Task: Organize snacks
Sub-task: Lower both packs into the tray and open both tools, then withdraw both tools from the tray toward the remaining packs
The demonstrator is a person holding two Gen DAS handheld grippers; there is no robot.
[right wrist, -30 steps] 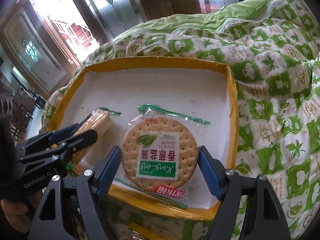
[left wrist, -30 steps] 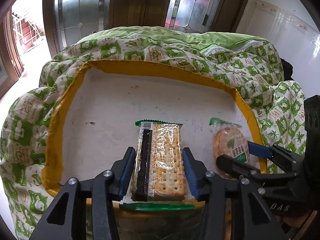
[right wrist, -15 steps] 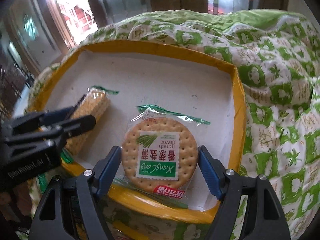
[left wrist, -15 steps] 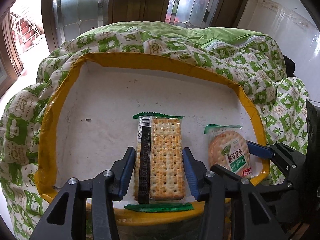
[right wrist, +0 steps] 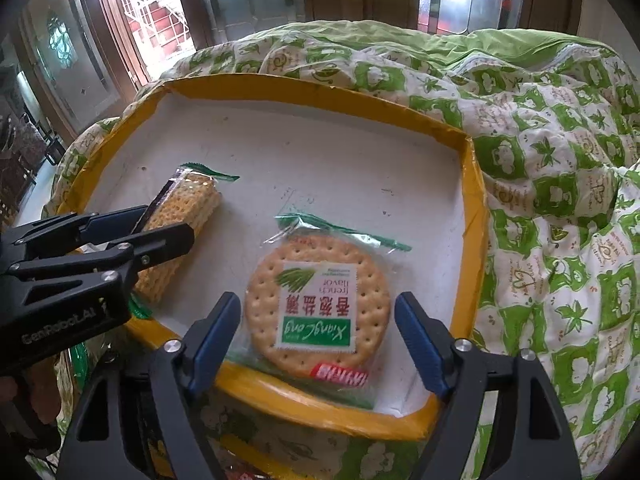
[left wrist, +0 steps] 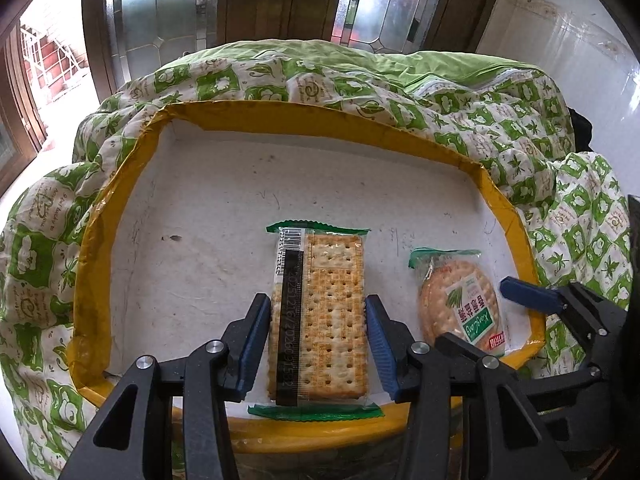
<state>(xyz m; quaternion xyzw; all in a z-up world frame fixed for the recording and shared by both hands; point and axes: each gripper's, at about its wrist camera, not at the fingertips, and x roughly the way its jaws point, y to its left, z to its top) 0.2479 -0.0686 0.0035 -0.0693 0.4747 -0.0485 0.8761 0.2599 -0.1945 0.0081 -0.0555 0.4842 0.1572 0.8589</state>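
A white tray with a yellow rim [left wrist: 120, 208] [right wrist: 472, 216] sits on a green-and-white quilt. A rectangular cracker pack [left wrist: 320, 316] [right wrist: 180, 232] lies in the tray between the fingers of my left gripper [left wrist: 318, 340], whose jaws stand slightly apart from its sides. A round biscuit pack with a green label [right wrist: 318, 308] [left wrist: 460, 304] lies at the tray's front right, between the fingers of my right gripper [right wrist: 318, 332], which is open with gaps on both sides.
The quilt [left wrist: 520, 152] [right wrist: 560, 200] rises around the tray, highest behind and to the right. Wooden doors with patterned glass [left wrist: 280, 8] stand behind. A white wall [left wrist: 560, 40] is at the right.
Both grippers have lowered the packs into the tray and opened. The cracker pack now lies flat. The round biscuit pack rests on the tray floor.
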